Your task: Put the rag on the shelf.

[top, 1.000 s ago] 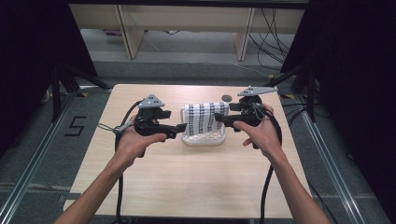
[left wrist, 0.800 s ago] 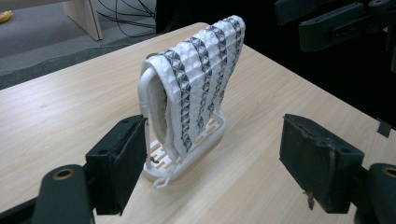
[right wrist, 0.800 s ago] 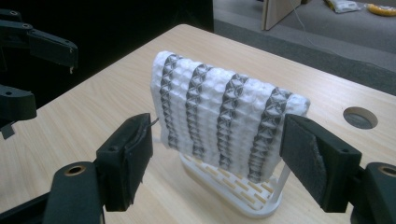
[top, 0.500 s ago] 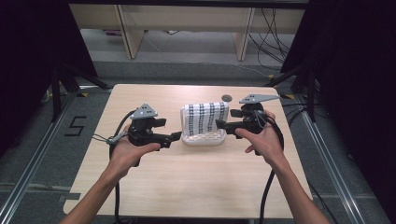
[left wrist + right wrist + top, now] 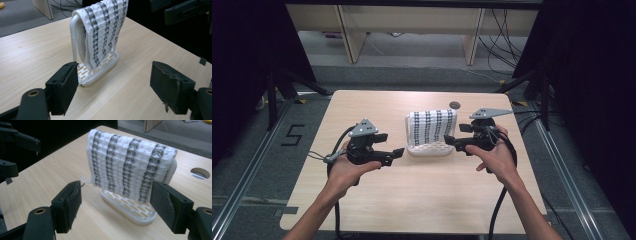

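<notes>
Both hand-held grippers, left (image 5: 398, 153) and right (image 5: 447, 141), have drawn back open-jawed; towel (image 5: 432, 126) hides the rack (image 5: 430, 150) bars

A lab: bare wooden table (image 5: 422, 200), black curtains (image 5: 592, 75), floor cables (image 5: 507, 25)

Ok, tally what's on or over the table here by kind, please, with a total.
Towels: 1, the white towel with dark stripes
Racks: 1, the white rack it hangs over
Handheld claws: 2, the left claw and the right claw, both open
Total: 4
</notes>
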A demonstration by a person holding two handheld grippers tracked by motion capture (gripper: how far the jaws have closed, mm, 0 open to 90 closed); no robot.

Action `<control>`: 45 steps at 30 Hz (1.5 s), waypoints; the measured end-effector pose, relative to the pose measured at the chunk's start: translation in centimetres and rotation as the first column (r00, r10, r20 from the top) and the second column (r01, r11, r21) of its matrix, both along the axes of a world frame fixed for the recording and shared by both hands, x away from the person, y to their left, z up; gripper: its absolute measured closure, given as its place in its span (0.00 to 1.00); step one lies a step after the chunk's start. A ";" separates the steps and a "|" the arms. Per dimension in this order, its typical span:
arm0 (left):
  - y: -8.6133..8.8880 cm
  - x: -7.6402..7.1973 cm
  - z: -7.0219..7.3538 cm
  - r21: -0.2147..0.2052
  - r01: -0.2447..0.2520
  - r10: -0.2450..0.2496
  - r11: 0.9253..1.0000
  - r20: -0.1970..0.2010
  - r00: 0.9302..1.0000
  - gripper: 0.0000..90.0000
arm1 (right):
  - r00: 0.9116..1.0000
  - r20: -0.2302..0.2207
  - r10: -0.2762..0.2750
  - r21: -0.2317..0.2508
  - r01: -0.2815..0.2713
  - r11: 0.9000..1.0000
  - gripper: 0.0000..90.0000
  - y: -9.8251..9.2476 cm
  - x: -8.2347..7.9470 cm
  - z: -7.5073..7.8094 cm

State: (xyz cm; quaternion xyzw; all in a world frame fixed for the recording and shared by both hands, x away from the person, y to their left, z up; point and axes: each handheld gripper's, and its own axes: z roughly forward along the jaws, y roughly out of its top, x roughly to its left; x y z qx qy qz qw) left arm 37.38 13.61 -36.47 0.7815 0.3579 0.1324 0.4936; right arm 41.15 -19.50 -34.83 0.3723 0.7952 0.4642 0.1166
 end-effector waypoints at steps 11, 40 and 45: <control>0.2 -1.2 -1.8 0.010 0.014 -0.014 1.000 -0.012 1.000 0.24 | 1.000 -0.014 0.010 -0.005 -0.010 1.000 0.27 -0.5 -1.1 -1.2; 0.7 -4.2 -4.7 0.035 0.054 -0.054 0.998 0.007 0.999 0.23 | 0.999 -0.031 0.041 0.013 -0.040 0.999 0.27 -1.5 -4.6 -4.2; 0.9 -4.6 -5.3 0.053 0.051 -0.051 0.997 0.012 0.999 0.23 | 0.998 -0.028 0.051 0.007 -0.051 0.999 0.26 -1.6 -5.1 -5.0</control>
